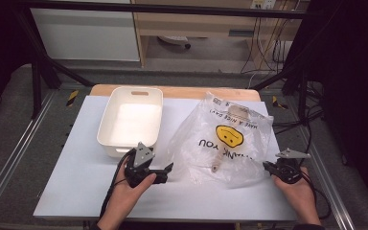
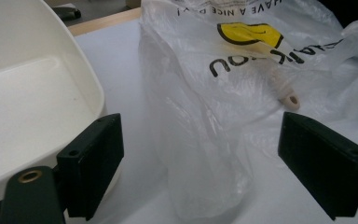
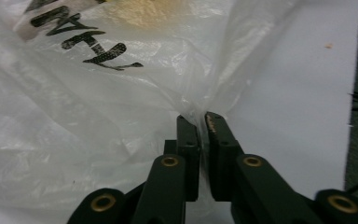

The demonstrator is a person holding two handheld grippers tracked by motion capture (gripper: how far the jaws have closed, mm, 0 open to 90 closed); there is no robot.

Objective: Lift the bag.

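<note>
Here the right gripper (image 3: 200, 122) is pinching a fold of the clear plastic bag (image 1: 225, 143) at its near right edge, its jaws nearly closed with the film gathered between them, while the left gripper (image 2: 200, 163) is hanging released, jaws wide apart, just in front of the bag's near left side. The bag is lying crumpled on the white surface (image 1: 76, 182), to the right of the empty white bin (image 1: 132, 120) and apart from it, and a pale wooden utensil (image 2: 282, 91) with a holed handle end is showing through the film under the yellow smiley print. Judging from this, the step in hand looks like getting a two-sided hold on the bag so it can be opened and the utensil brought out, perhaps towards the bin. The next move is probably calling for the left gripper to ease forward onto a single layer of film near the mouth and clench there; the film is slippery and bunched, so catching one layer rather than both is the delicate part.
</note>
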